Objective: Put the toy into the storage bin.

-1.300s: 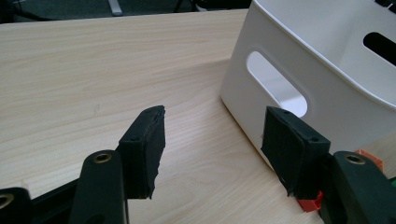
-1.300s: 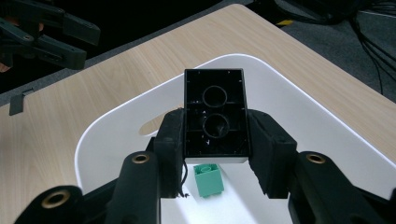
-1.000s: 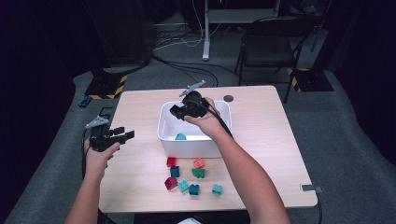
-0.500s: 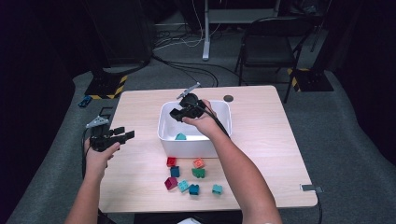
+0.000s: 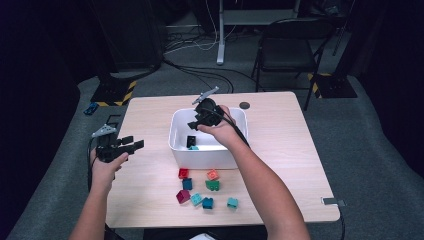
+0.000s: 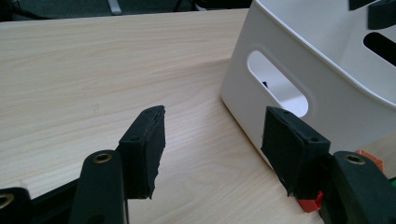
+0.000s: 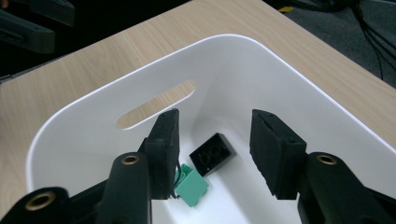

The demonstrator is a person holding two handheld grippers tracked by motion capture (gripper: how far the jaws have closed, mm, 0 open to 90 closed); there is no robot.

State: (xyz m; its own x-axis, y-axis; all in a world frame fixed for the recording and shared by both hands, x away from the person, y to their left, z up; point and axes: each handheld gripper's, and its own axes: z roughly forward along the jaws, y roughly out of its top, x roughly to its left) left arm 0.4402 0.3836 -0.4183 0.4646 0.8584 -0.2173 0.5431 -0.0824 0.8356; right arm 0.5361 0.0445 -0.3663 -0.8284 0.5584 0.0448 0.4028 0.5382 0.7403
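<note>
Two bricks in my white bin [image 7: 299, 84] now: right gripper [image 7: 215, 154] jaws just opened, black brick [image 7: 212, 154] dropped; left gripper [image 6: 215, 140] spread, empty.

A lab or studio workspace: grey carpet [image 5: 380, 150], dark walls, cables [image 5: 200, 75] strewn on the floor, a folding chair [image 5: 287, 50], hazard-striped stand bases [image 5: 112, 92].

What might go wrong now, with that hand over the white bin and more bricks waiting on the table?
1. The right gripper sits low inside the bin, its jaws just opened above the black brick. Lifting out carelessly might catch the rim and shift the bin.
2. The loose bricks lie close together; grabbing one may knock its neighbours.
3. The left gripper, open, sits near the bin's wall and might bump it.
</note>
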